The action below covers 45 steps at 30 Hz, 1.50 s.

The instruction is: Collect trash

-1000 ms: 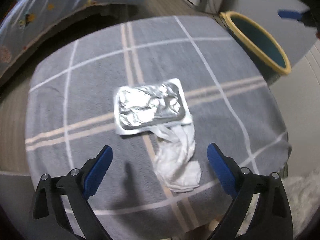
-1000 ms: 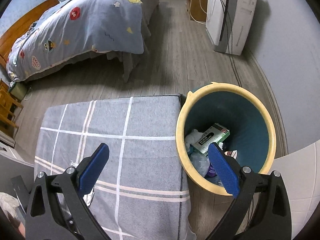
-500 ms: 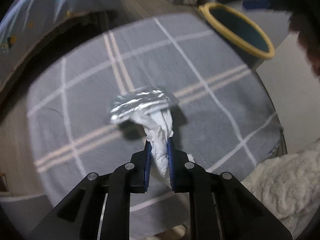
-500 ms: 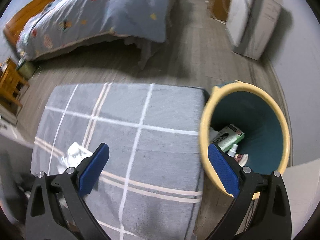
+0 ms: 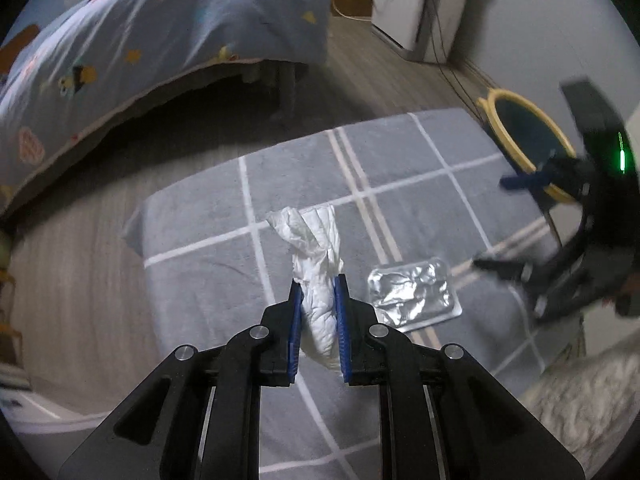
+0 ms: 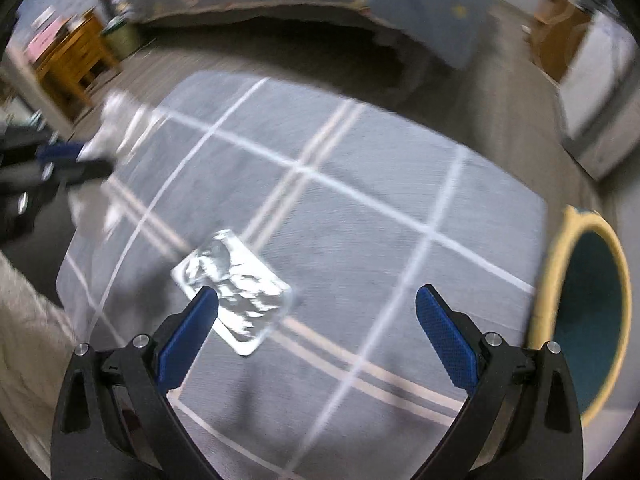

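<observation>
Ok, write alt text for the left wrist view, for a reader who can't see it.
The left gripper is shut on a crumpled white tissue above a grey checked cushion. A silver foil packet lies flat on the cushion, the right gripper reaches in beside a yellow-rimmed bin, and a bed stands behind.

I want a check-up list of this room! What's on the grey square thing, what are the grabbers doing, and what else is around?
Surface: grey checked cushion, on a wood floor.
Job's things: white tissue held up off the cushion; foil pack lying flat on it; yellow-rimmed bin beside the cushion.
Clutter: nothing seen.
Grippers: left gripper shut on the tissue; right gripper open, empty, above the cushion by the foil pack.
Cables: wires hanging by the white appliance.
Surroundings: bed with patterned quilt; wooden furniture.
</observation>
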Motion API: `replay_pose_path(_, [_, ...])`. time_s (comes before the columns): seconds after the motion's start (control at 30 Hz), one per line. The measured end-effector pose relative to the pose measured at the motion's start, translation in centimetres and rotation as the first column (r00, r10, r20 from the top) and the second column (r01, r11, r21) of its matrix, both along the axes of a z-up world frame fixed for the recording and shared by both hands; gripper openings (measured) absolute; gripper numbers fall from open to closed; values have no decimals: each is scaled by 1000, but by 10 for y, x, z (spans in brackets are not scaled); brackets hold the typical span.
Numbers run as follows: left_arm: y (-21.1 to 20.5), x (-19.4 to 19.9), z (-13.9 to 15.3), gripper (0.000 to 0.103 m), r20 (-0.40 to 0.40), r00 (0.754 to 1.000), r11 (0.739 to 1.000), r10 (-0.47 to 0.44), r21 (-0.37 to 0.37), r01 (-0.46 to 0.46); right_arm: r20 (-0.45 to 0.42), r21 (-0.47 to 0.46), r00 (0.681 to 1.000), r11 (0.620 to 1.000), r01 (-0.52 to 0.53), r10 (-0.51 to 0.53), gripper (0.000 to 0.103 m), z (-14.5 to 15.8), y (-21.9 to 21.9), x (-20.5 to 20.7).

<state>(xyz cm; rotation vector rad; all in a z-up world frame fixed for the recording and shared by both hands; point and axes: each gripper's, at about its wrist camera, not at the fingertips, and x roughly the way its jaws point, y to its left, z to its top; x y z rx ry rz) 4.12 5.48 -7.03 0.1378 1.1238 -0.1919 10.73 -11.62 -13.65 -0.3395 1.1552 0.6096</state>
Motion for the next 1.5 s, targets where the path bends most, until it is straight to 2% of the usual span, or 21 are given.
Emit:
replay_pose_path(0.23, [25, 4, -7, 16, -27, 999, 997, 46, -60, -48, -37, -85, 977, 973, -214, 211, 97, -35, 42, -20])
replay_pose_path(0.33, [33, 8, -12, 16, -38, 997, 996, 62, -65, -64, -67, -97, 966, 962, -254, 249, 97, -46, 51, -23])
replay_pose_path(0.47, [41, 10, -16, 16, -49, 996, 994, 77, -75, -81, -58, -151, 960, 948, -279, 274, 97, -59, 68, -25])
replay_pose_path(0.77, [49, 10, -16, 16, -49, 994, 990, 97, -98, -102, -57, -180, 968, 951, -250, 244, 95, -68, 84, -14])
replay_pose_path(0.8, [49, 11, -16, 16, -49, 994, 990, 99, -98, -103, -53, -177, 968, 952, -251, 245, 91, -67, 85, -12])
replay_pose_path(0.83, [50, 10, -16, 16, -49, 994, 990, 100, -99, -104, -56, -169, 968, 953, -250, 244, 82, -66, 85, -11])
replay_pose_path(0.9, [50, 10, -16, 16, -48, 994, 990, 97, -100, -101, -73, -149, 970, 960, -239, 230, 74, -64, 85, -10])
replay_pose_path(1.03, [49, 10, -15, 16, -45, 995, 991, 90, -96, -94, -77, -141, 974, 965, -222, 213, 70, -58, 83, -6])
replay_pose_path(1.23, [47, 9, -13, 16, -32, 996, 992, 85, -91, -88, -36, -111, 986, 980, -166, 162, 70, -34, 71, 3])
replay_pose_path(1.5, [34, 10, -6, 16, 3, 998, 996, 70, -64, -69, 46, -41, 999, 999, 1, 1, 70, 15, 21, 23])
